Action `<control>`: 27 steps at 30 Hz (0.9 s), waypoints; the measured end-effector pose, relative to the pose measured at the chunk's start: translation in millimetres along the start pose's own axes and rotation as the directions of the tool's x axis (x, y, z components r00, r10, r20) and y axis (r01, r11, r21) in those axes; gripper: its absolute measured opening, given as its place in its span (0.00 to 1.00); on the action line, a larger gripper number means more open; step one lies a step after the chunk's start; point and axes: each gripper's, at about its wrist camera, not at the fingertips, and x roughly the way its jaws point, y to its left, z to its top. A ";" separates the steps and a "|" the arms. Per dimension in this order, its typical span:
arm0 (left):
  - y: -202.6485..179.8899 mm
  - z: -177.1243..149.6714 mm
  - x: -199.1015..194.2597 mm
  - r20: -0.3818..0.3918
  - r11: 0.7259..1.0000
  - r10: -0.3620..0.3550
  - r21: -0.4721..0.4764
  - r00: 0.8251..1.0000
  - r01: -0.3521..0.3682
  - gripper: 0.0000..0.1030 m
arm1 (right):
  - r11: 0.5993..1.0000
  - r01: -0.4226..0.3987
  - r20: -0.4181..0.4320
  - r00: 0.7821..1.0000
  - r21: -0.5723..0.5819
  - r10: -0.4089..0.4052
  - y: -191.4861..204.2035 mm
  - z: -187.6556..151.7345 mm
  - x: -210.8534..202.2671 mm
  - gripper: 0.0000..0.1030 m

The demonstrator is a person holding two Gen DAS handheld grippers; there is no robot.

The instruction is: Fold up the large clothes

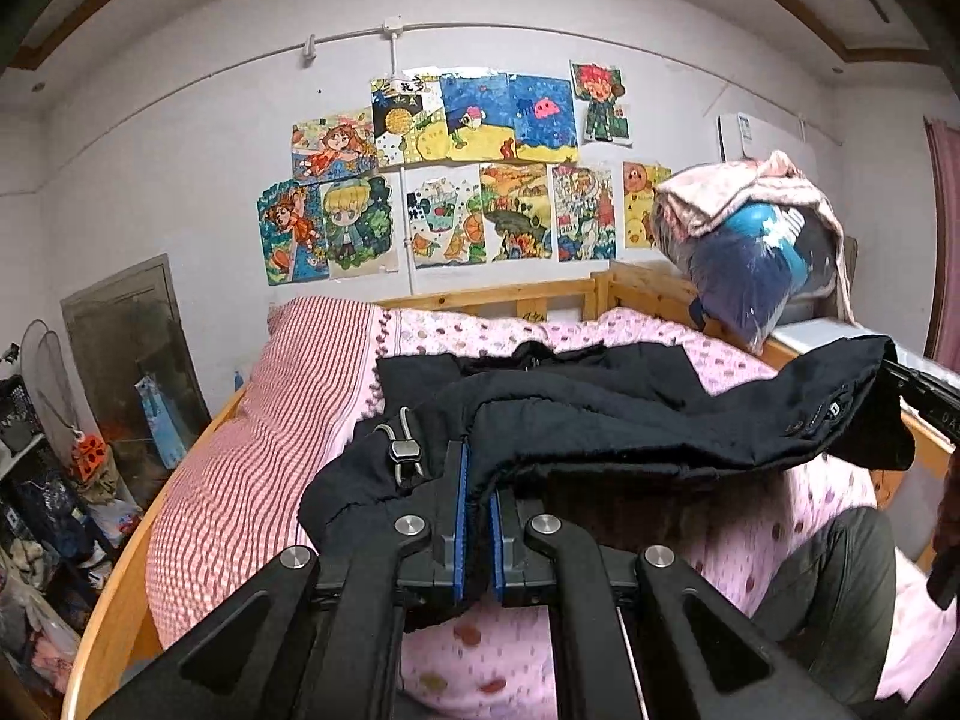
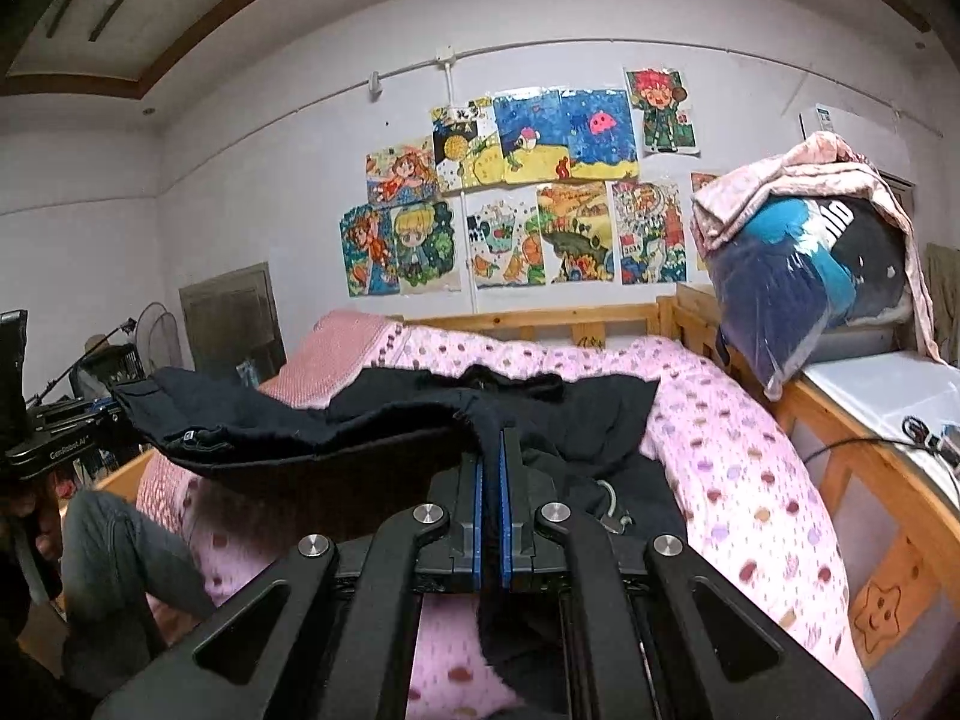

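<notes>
A: Risk was slip. Left gripper [image 1: 478, 495] and right gripper [image 2: 492, 483] were each clamped on only a thin hem edge of the black jacket [image 1: 600, 408]; uneven pull would have dropped a corner.

B: Agreed. Jacket looked bulky, wrinkled, near edge lifted, rest lying mid-bed on the pink quilt [image 2: 720, 438].

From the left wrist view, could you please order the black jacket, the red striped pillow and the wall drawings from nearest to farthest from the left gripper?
1. Black jacket: clamped in the left gripper, straight ahead.
2. Red striped pillow: on the bed, to the left.
3. Wall drawings: on the far wall beyond the headboard.
</notes>
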 end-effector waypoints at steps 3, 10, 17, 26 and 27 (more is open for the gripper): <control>-1.0 16.8 9.0 0.017 1.000 0.001 0.001 1.000 -0.001 0.06 | 1.000 -0.005 0.024 1.000 0.012 0.005 -4.1 16.9 13.6 0.04; -5.5 57.3 48.8 0.081 0.998 0.005 0.065 0.997 -0.010 0.06 | 0.997 -0.010 0.097 0.995 0.076 0.002 -15.8 39.0 53.6 0.04; -8.9 93.5 105.9 0.118 0.995 0.009 0.096 0.993 -0.021 0.06 | 0.996 0.030 0.133 0.990 0.078 -0.041 -22.2 59.1 116.7 0.04; -3.3 131.6 198.8 0.099 0.990 0.056 0.120 0.993 -0.068 0.06 | 0.996 0.083 0.106 0.991 0.009 -0.084 -25.6 97.6 216.5 0.04; -1.9 135.3 211.1 0.092 0.990 0.063 0.121 0.994 -0.074 0.06 | 0.995 0.095 0.099 0.991 -0.007 -0.094 -25.5 101.1 230.8 0.04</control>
